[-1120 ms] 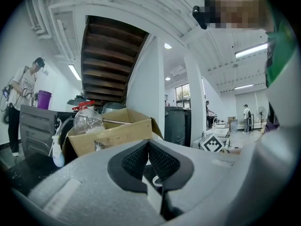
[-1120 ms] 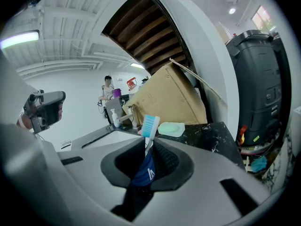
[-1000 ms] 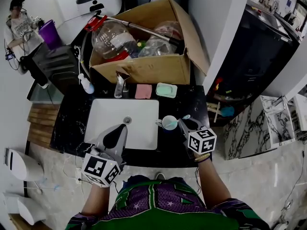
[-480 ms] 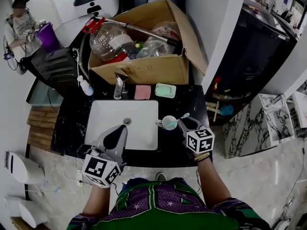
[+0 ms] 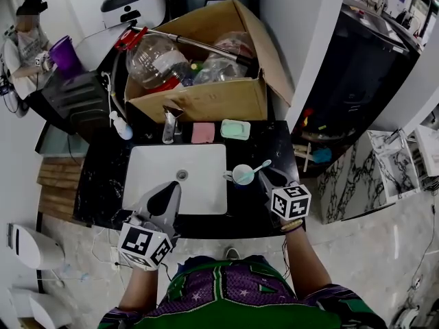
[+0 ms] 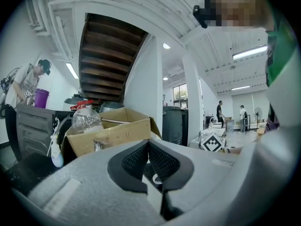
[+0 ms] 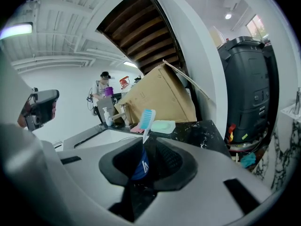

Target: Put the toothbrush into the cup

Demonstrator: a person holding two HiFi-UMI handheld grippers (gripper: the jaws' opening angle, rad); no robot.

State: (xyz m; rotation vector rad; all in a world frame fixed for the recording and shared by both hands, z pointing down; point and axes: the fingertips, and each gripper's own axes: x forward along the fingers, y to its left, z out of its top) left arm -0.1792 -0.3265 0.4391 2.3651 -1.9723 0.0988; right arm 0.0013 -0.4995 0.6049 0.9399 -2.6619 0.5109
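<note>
right tongs [image 5: 266, 178]: pinched on the blue handle of the toothbrush [image 5: 260, 166]; dark ribbed pads press it from both sides in the right gripper view [image 7: 143, 157]
toothbrush: thin plastic stick, white neck, pale blue bristle head [image 7: 147, 118] sticking up past the tong tips; in the head view it slants up and right, just beside the right rim of the cup [image 5: 241, 175]; cannot tell if its lower end is inside the cup
cup: small, round, pale, mouth open upward; stands on the desk [image 5: 274, 142] touching the right edge of the sink [image 5: 175, 163]
left tongs [image 5: 164, 196]: closed with nothing held, textured pads meeting at the tip [image 6: 148, 147]; held over the near edge of the sink, well apart from the cup
desk: black stone with white veins, glossy
sink: white, rectangular, smooth, round drain near the back
faucet [image 5: 169, 122]: shiny metal, at the back of the sink
soap dish [image 5: 236, 129]: pale green, rounded rectangle, behind the cup
pink pad [image 5: 204, 132]: flat, square, between faucet and soap dish
box [image 5: 206, 101]: brown cardboard, flaps open, behind the desk
bottle [image 5: 154, 57]: big clear plastic, crumpled, red cap, lying in the box
</note>
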